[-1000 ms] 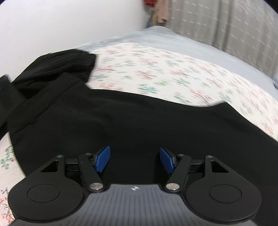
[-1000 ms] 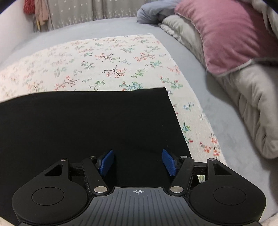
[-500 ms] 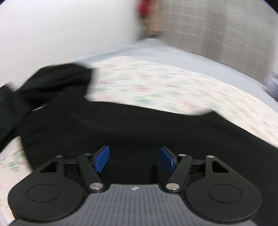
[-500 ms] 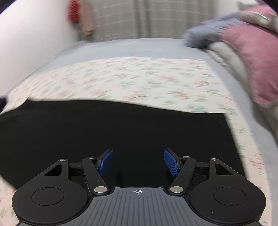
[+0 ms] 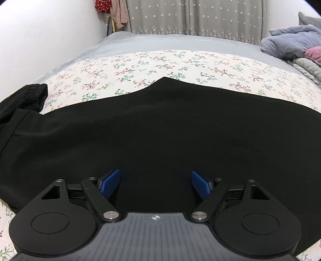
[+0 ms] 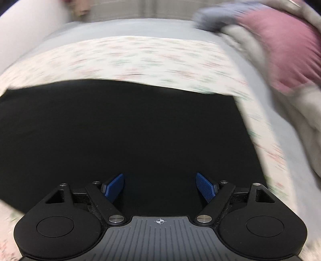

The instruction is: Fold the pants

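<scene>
Black pants [image 5: 160,130] lie spread flat across a floral sheet [image 5: 160,62] on the bed. Their gathered waistband end [image 5: 26,98] is bunched at the far left in the left wrist view. My left gripper [image 5: 155,183] is open and empty, hovering over the middle of the pants. In the blurred right wrist view the pants [image 6: 130,130] end in a straight hem edge at the right. My right gripper [image 6: 160,186] is open and empty over that end.
A pink pillow [image 6: 286,52] and grey bedding [image 6: 305,128] lie to the right of the sheet. A blue-grey blanket [image 5: 291,42] is heaped at the back right. A white wall [image 5: 40,34] runs along the left, with grey curtains [image 5: 190,18] behind the bed.
Both views have swung: the left gripper has turned right toward the middle of the pants, and the right gripper is moving, blurring its view. Both grippers stayed open.
</scene>
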